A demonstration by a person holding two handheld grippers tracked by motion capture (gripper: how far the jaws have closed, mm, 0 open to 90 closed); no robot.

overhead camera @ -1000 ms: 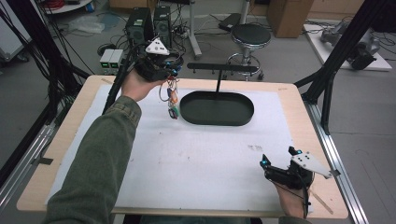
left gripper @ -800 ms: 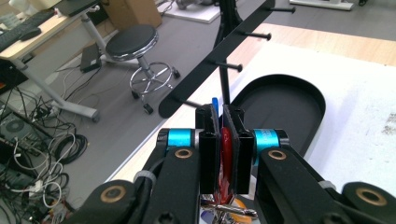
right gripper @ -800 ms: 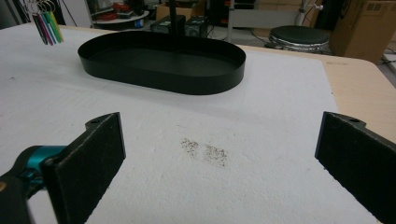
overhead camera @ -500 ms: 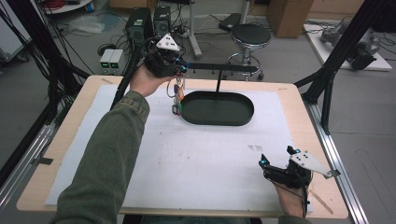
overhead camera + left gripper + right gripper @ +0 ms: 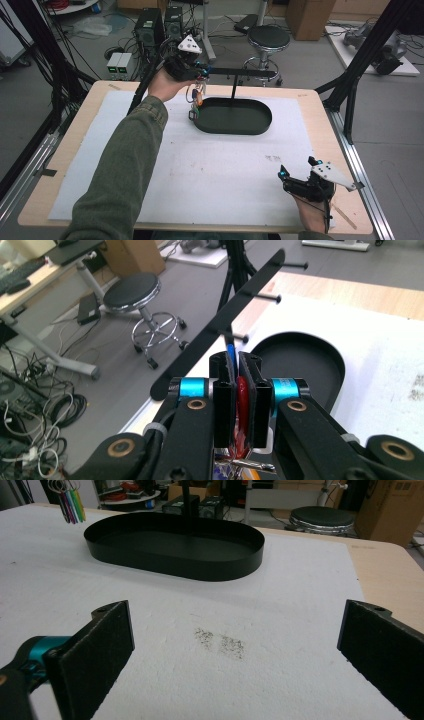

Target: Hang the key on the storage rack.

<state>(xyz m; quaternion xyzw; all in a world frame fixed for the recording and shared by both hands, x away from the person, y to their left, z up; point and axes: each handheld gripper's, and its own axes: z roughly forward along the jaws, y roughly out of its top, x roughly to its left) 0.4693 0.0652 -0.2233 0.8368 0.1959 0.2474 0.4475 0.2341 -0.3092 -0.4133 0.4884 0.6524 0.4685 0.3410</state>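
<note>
While the left gripper [image 5: 200, 75], upper centre of the high view, clenches a red tag [image 5: 243, 400] whose keyring bundle [image 5: 196, 100] hangs lengthwise downward, the right gripper [image 5: 295, 172], lower right, gapes empty.

left gripper [image 5: 200, 75] | moved right toward rack bar [image 5: 240, 73] (keys [image 5: 196, 97] dangling)

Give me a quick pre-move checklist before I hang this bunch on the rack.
1. Left gripper shut on the bunch: ok, red piece clamped between the jaws.
2. Bunch off the mat: ok, it dangles under the left gripper beside the tray.
3. Rack pegs free: ok, the three visible pegs carry nothing.
4. Bunch's ring lined up with a peg: cannot tell, the jaws hide the ring.
5. Right gripper out of the way: ok, open over the mat near the front edge.
</note>
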